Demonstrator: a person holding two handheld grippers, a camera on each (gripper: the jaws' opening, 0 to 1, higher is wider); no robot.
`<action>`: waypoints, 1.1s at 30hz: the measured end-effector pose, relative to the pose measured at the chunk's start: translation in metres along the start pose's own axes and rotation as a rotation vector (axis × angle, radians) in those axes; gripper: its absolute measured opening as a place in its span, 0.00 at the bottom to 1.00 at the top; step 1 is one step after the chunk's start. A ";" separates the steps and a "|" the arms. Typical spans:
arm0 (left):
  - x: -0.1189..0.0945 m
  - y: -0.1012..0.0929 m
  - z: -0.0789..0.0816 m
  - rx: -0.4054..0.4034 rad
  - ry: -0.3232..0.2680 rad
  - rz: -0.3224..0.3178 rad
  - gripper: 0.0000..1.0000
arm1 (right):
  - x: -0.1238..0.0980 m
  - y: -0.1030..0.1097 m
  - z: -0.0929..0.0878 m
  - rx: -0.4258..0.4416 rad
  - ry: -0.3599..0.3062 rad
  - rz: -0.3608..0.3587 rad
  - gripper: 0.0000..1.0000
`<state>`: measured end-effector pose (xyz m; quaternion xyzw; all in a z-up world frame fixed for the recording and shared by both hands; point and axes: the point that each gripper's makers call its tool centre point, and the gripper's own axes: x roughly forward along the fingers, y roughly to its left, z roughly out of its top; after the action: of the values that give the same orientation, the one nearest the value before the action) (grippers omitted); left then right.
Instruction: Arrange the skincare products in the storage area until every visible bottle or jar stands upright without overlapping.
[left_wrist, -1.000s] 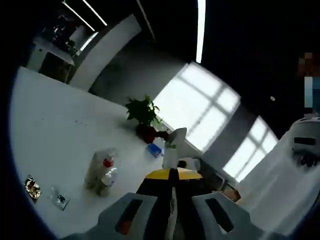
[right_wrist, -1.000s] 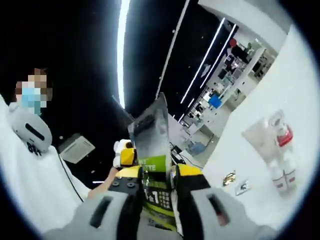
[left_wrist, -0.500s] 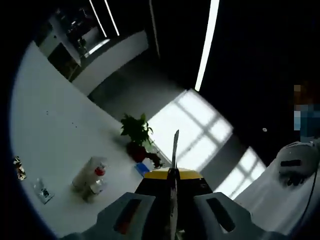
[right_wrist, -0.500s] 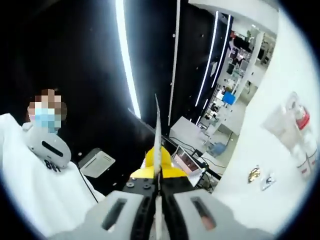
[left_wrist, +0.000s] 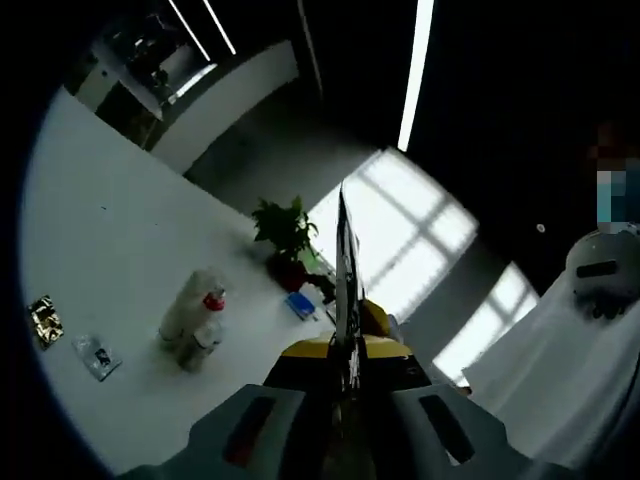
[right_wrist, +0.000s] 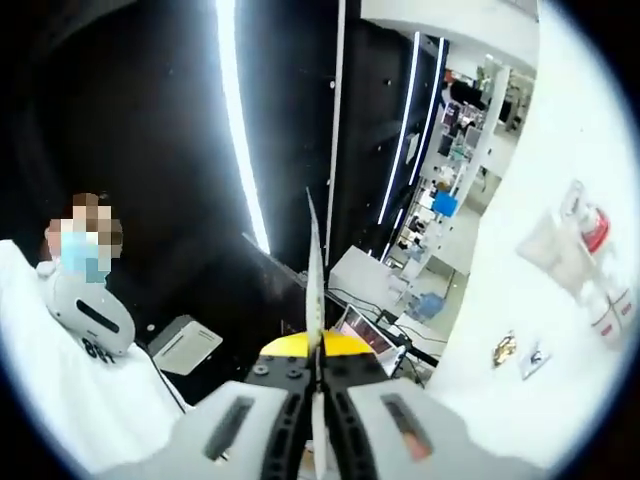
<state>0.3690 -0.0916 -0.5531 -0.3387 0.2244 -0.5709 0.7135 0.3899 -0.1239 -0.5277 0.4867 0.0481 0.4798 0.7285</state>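
We judge that we are in a carrying step: both tongs are lifted well above the white bench (left_wrist: 110, 260), and together they hold one thin flat packet (left_wrist: 346, 270), which we see edge-on. The left gripper (left_wrist: 345, 385) has its jaws closed on the lower part of this packet. On the bench, near its far edge and beside a potted plant (left_wrist: 287, 232), stands a small group of bottles (left_wrist: 195, 320) with a red cap; two small sachets (left_wrist: 70, 338) lie nearer to the left edge. The bottles are well apart from the tongs. In the right gripper view, the right gripper (right_wrist: 318, 385) is also closed on the packet. Next we probably need to bring it down beside the bottles without knocking them.
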 end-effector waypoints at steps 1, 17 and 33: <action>-0.001 0.000 0.000 -0.025 -0.015 -0.004 0.03 | 0.001 -0.001 -0.003 -0.025 0.030 -0.016 0.01; -0.019 0.002 -0.025 -0.254 -0.116 -0.037 0.00 | 0.023 -0.018 0.016 -0.175 0.094 -0.094 0.09; -0.022 0.040 -0.049 -0.372 -0.206 0.141 0.00 | 0.011 -0.072 -0.006 -0.325 0.231 -0.343 0.01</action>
<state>0.3556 -0.0768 -0.6173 -0.5046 0.2747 -0.4308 0.6960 0.4394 -0.1165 -0.5808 0.2903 0.1350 0.4029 0.8574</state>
